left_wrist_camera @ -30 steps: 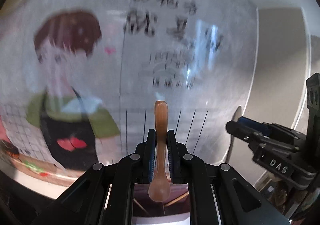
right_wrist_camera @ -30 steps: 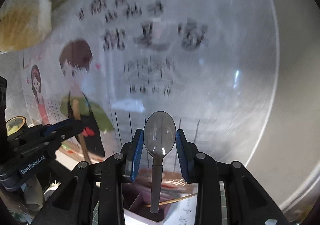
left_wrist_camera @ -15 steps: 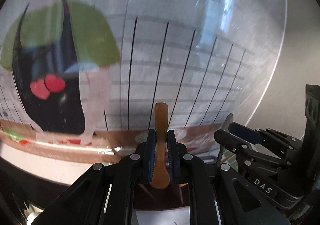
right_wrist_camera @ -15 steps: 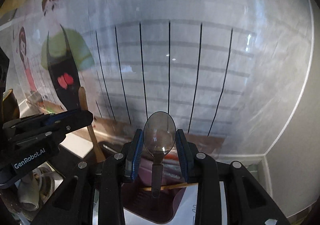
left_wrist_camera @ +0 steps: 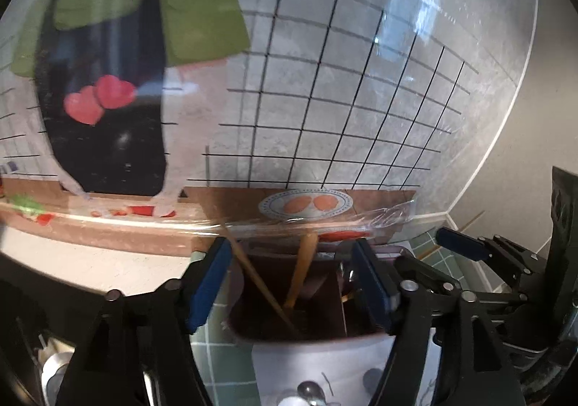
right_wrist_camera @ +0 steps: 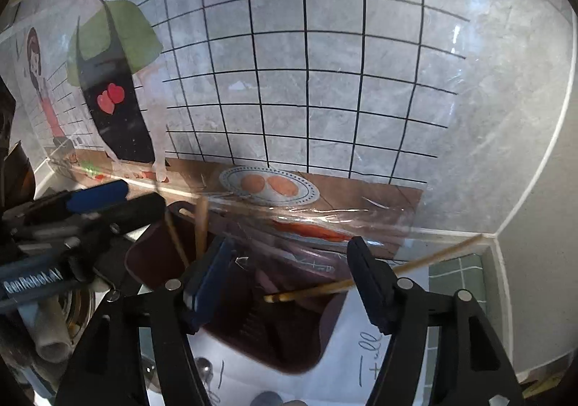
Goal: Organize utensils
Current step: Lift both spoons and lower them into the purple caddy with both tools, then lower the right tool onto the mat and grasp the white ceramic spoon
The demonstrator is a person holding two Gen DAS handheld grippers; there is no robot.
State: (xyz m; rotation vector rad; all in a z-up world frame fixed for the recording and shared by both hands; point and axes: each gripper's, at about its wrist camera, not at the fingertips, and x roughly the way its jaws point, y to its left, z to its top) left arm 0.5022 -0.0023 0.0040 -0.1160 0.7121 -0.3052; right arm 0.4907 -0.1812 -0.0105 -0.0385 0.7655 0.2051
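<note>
We see both grippers, left gripper and right gripper, just opened and empty; the wooden spoon stands in the brown holder. Light, stiff, smooth: we'd grip mid-handle.

Maroon holder; amber spoon; black-gridded grey wall sheet; blue-padded black gripper.

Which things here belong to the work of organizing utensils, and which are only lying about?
Part of the job:
- utensil holder
- wooden spoon, standing in it
- chopstick, leaning in it
- left gripper and right gripper, both just opened, nothing between the jaws

Just lying about:
- cartoon wall poster
- white paper under the holder
</note>
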